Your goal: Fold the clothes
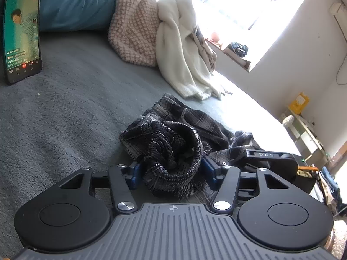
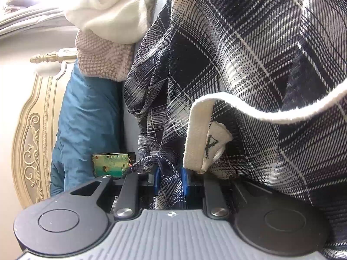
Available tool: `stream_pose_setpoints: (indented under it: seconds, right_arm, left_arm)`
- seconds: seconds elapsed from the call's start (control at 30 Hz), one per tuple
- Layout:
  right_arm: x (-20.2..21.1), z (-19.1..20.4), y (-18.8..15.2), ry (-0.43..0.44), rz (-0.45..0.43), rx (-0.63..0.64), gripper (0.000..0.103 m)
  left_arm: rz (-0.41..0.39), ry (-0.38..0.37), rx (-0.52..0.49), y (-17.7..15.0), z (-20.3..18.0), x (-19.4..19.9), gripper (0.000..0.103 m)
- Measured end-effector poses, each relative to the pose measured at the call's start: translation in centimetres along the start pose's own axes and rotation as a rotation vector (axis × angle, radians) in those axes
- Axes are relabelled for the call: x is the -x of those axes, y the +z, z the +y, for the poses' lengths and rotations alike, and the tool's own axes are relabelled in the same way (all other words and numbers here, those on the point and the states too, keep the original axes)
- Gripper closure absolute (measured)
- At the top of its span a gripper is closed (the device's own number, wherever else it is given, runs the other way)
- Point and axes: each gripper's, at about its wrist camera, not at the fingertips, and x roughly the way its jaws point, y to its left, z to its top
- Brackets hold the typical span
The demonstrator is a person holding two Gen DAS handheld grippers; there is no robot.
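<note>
Right claw (image 2: 170,178) pinches plaid shirt (image 2: 238,54); left view shows phone (image 1: 21,34).

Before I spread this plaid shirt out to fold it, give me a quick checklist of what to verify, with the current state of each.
1. Left gripper has cloth: ok, the jaws sit either side of a bunched wad of the plaid shirt.
2. Right gripper has cloth: ok, the jaws pinch a narrow fold.
3. Grips at matching points such as shoulders: cannot tell; the collar label lies near the right gripper.
4. Shirt untangled: not ok, still crumpled.
5. Phone clear of the shirt: ok, propped off to the side.
6. Cream garment apart from the shirt: ok, a strip of bed shows between.
</note>
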Motion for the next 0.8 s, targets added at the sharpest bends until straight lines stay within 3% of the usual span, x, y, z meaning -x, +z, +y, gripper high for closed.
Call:
stream_pose_setpoints:
  seconds: [0.57, 0.7, 0.8]
  right_arm:
    - [0.2, 0.1, -0.1, 0.001, 0.004, 0.024, 0.082]
    - [0.2, 1.2, 0.0, -0.032, 0.024, 0.073, 0.079]
    - [0.3, 3.2, -0.1, -0.080, 0.038, 0.185, 0.070]
  left_arm:
    - [0.016, 0.022, 0.101, 0.2, 1.2, -0.3, 0.081]
    - [0.051, 0.010, 0.158, 0.7, 1.7, 0.2, 0.086]
    - [0.098, 0.003, 0.226, 1.3, 2.7, 0.9, 0.088]
